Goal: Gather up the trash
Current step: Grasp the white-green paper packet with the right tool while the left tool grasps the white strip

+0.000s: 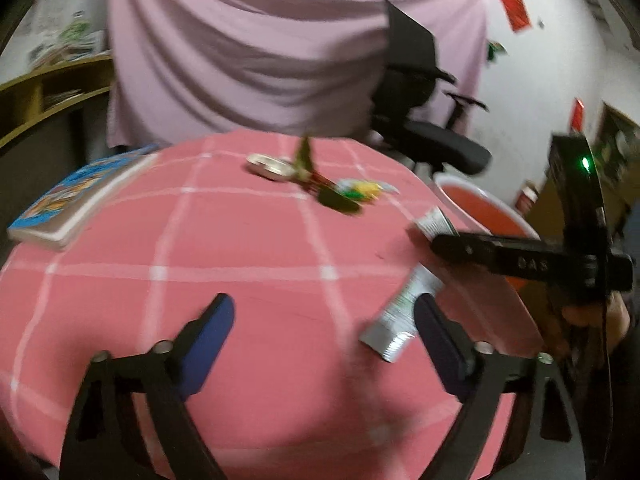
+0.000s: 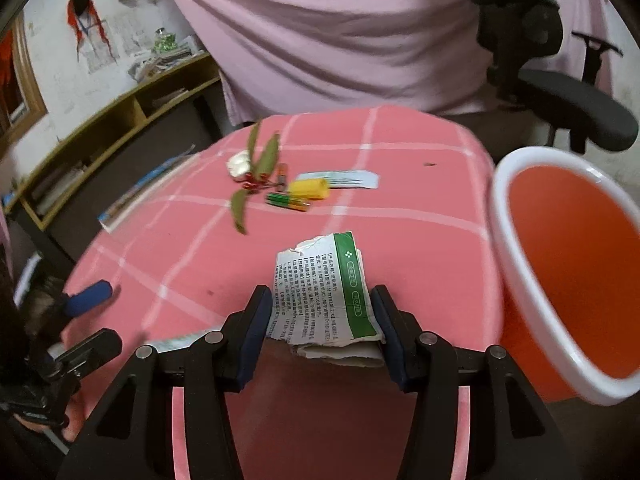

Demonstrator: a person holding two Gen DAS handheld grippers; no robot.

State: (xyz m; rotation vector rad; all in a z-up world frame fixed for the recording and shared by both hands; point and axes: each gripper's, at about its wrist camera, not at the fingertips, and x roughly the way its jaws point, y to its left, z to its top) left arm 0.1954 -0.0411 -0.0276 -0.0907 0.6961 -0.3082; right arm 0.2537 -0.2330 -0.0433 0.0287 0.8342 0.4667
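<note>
Right gripper [image 2: 322, 316]: fingers clamp a flattened paper packet [image 2: 324, 292] above the counter [image 2: 200, 240], beside the orange bin [image 2: 568, 280]. Packet shows a green band and dense black print, illegible. Left gripper [image 1: 324, 332]: fingers wide, empty.

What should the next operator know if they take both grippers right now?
Right gripper: shut on the torn medicine box, just beside the orange bin.
Left gripper: open, holding nothing; a silver wrapper lies on the tablecloth by its right finger.
On the table: leafy sprig, batteries, yellow piece, white label, small tin, book.
Done: box picked up. No trash visible in the bin.
Left: drop the box in the bin, then probably the wrapper and the far cluster.
</note>
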